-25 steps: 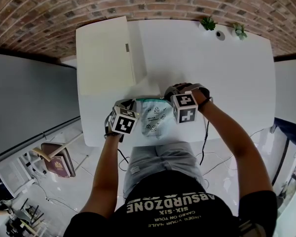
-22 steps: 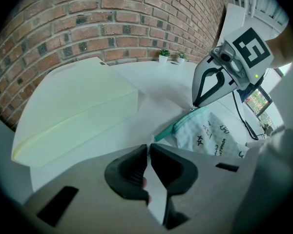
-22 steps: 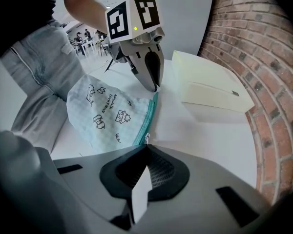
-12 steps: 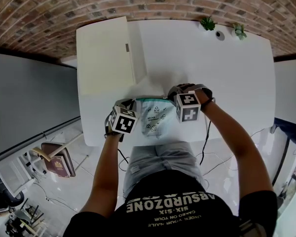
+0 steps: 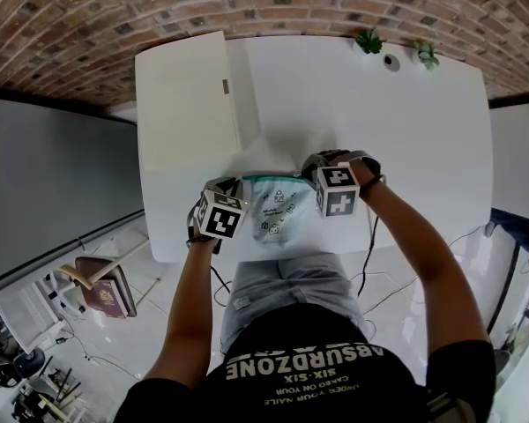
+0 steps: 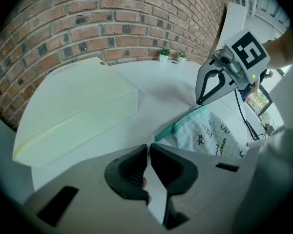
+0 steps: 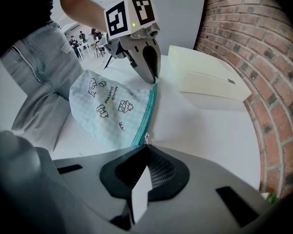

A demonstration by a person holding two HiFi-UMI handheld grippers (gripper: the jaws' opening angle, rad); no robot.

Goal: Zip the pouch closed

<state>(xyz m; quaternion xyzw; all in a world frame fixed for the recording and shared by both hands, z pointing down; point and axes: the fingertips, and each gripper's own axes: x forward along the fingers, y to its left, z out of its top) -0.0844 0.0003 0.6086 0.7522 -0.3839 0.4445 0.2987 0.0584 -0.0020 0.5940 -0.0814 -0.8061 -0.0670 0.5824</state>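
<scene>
Since a second ago, my right gripper (image 7: 146, 146) has edged toward the right edge of the table (image 5: 406, 130). Its jaws are fully closed on the zip pull (image 7: 146, 137). My left gripper (image 6: 148, 147), jaws nearly together, pinches the other end of the pouch (image 5: 278, 214), which lies at the near edge. Best to keep that end taut and draw straight along the teeth. Pouch print is unreadable; my shirt (image 5: 304, 364) says ABSURDZONE SIX-SIX.

Black T-shirt (image 5: 335, 346), grey jeans (image 5: 282, 291); left tool (image 6: 148, 151) and right tool (image 7: 146, 148) carry marker cubes (image 5: 221, 218).
</scene>
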